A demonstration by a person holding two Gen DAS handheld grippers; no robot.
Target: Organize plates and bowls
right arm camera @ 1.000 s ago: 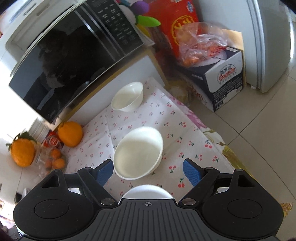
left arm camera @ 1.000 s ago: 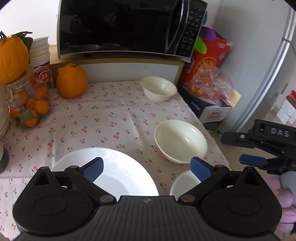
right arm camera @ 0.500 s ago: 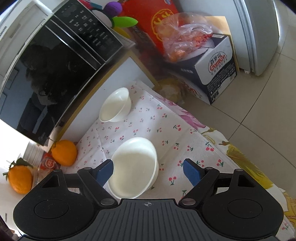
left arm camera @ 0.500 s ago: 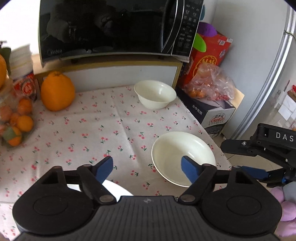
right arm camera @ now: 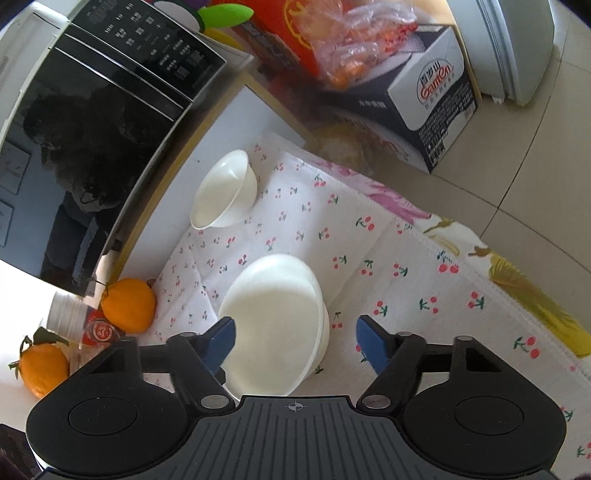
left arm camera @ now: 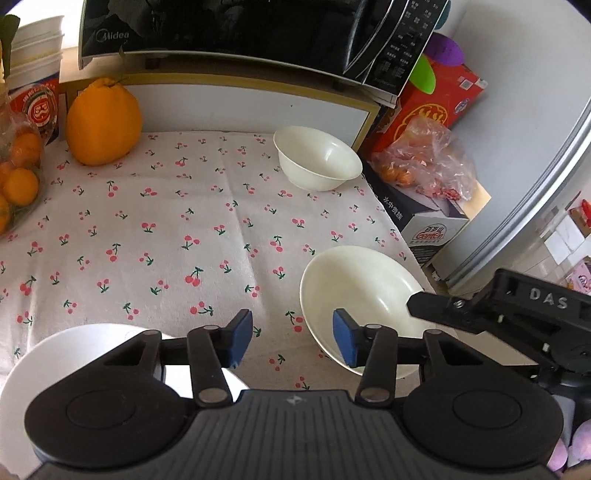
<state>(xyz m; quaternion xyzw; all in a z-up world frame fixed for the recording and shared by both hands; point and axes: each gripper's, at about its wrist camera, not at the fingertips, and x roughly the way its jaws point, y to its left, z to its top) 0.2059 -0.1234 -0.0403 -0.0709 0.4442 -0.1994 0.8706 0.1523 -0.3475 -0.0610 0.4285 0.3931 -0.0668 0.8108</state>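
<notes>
Left wrist view: left gripper [left arm camera: 291, 339] hovering over cherry-print tablecloth [left arm camera: 147, 229], jaws closing, pads not pressing on anything; left rim of large bowl [left arm camera: 362, 291] lying between the blue pads, right pad over the bowl's interior, left pad over bare cloth. Large bowl sitting near the right edge of the cloth. Small bowl [left arm camera: 317, 158] standing upright at the far right corner, well apart from the large bowl. White plate [left arm camera: 74, 347] lying at the near left, partly hidden behind the gripper body. Large orange fruit [left arm camera: 103, 122] resting at the far left below the microwave [left arm camera: 251, 33]. Right gripper's black finger reaching in from the right over the large bowl's rim.

Right wrist view: right gripper [right arm camera: 295, 343] straddling the large bowl [right arm camera: 273, 317], jaws closing, right pad clear of the bowl wall, contact at the left pad not determinable. Small bowl [right arm camera: 225, 192] sitting beyond, near the microwave [right arm camera: 92, 129].
</notes>
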